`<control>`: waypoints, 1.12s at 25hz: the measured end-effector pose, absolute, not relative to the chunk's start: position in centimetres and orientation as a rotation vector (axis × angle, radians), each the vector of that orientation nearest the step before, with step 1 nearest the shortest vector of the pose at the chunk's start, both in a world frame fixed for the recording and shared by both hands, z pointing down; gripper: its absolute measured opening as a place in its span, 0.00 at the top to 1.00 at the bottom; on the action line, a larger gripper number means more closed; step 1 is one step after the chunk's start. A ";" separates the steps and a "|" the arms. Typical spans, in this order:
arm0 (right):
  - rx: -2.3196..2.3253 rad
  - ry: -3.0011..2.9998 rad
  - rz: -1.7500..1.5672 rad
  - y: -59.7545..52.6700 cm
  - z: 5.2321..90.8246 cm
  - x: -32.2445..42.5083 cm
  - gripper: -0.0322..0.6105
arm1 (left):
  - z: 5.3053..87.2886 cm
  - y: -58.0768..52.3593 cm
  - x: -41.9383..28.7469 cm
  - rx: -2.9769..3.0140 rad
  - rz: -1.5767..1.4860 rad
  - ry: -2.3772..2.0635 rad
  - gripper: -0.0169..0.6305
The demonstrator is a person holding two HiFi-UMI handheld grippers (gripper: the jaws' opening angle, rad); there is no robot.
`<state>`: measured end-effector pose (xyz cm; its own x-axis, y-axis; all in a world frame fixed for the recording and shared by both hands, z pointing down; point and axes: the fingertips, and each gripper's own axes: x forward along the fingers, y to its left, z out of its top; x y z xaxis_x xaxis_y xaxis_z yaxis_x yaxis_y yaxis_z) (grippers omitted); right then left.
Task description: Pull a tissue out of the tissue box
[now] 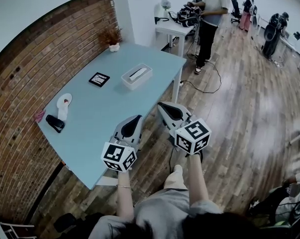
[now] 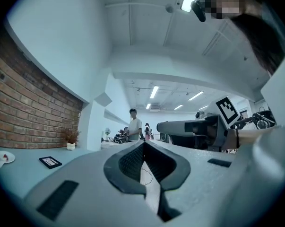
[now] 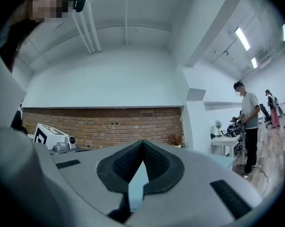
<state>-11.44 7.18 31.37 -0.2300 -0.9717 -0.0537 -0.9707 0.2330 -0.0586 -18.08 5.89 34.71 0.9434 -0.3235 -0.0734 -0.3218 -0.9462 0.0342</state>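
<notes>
The tissue box (image 1: 137, 75), pale with a long slot on top, rests on the far right part of the light blue table (image 1: 105, 113). Both grippers hover level off the table's near right edge, well short of the box. My left gripper (image 1: 139, 117) is shut with nothing in it, and in its own view the left gripper (image 2: 143, 144) shows its tips touching. My right gripper (image 1: 160, 104) is beside it over the wooden floor. Its own view shows the right gripper (image 3: 142, 143) shut and empty. The box appears in neither gripper view.
On the table lie a black framed picture (image 1: 99, 79), a potted dried plant (image 1: 113, 38), a white dish (image 1: 64, 101) and a black object (image 1: 55, 123). A brick wall (image 1: 35, 78) runs along the table's far side. A person (image 1: 213, 14) stands by a white desk (image 1: 172, 29); a cable (image 1: 209, 86) trails on the floor.
</notes>
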 end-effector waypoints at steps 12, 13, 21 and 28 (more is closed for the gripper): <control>-1.854 2.433 -0.076 2.3 31.2 -5.7 0.95 | 33.9 1.8 -11.9 3.062 -0.122 -0.527 0.97; -1.841 2.437 -0.086 1.9 31.3 -5.4 0.95 | 34.0 1.4 -11.5 3.057 -0.116 -0.536 0.97; -1.756 2.502 -0.120 -1.1 31.8 -2.5 0.95 | 34.3 -1.3 -8.5 3.026 -0.103 -0.631 0.97; -1.700 2.569 -0.114 -3.6 32.1 0.3 0.95 | 34.0 -3.7 -5.3 3.013 -0.129 -0.682 0.97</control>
<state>0.30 -3.65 32.11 -0.3908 -0.9205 -0.0082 -0.9161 0.3897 -0.0943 -5.26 -3.67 34.01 0.8993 -0.4316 -0.0706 -0.4274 -0.9016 0.0670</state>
